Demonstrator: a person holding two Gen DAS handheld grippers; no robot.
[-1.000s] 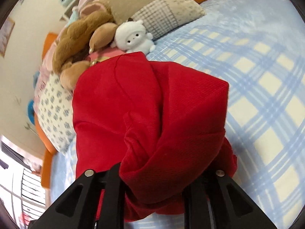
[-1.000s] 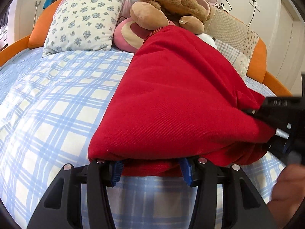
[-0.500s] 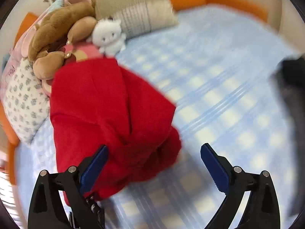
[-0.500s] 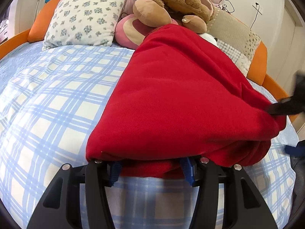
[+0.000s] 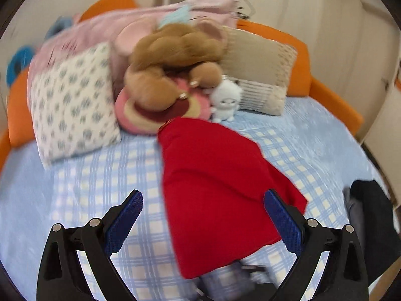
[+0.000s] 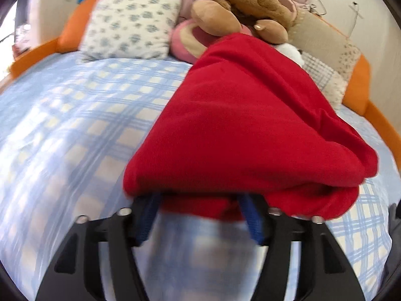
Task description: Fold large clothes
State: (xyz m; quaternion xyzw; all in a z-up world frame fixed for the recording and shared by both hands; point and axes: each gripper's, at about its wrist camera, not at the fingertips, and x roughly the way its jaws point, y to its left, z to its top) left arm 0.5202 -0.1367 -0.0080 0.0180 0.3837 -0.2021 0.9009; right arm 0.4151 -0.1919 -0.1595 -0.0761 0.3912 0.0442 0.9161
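Ribbed red garment, bunched, folded.

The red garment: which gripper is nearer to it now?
Right. The right gripper touches the red garment at its near edge; the left gripper is open, held above it.

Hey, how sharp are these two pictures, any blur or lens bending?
Left wrist view: smeared all over, worst on the pillows and near edge of the red garment; the bed bows with the fisheye. Right wrist view: the garment's top is fairly crisp, but the sheet and the right gripper are streaked.
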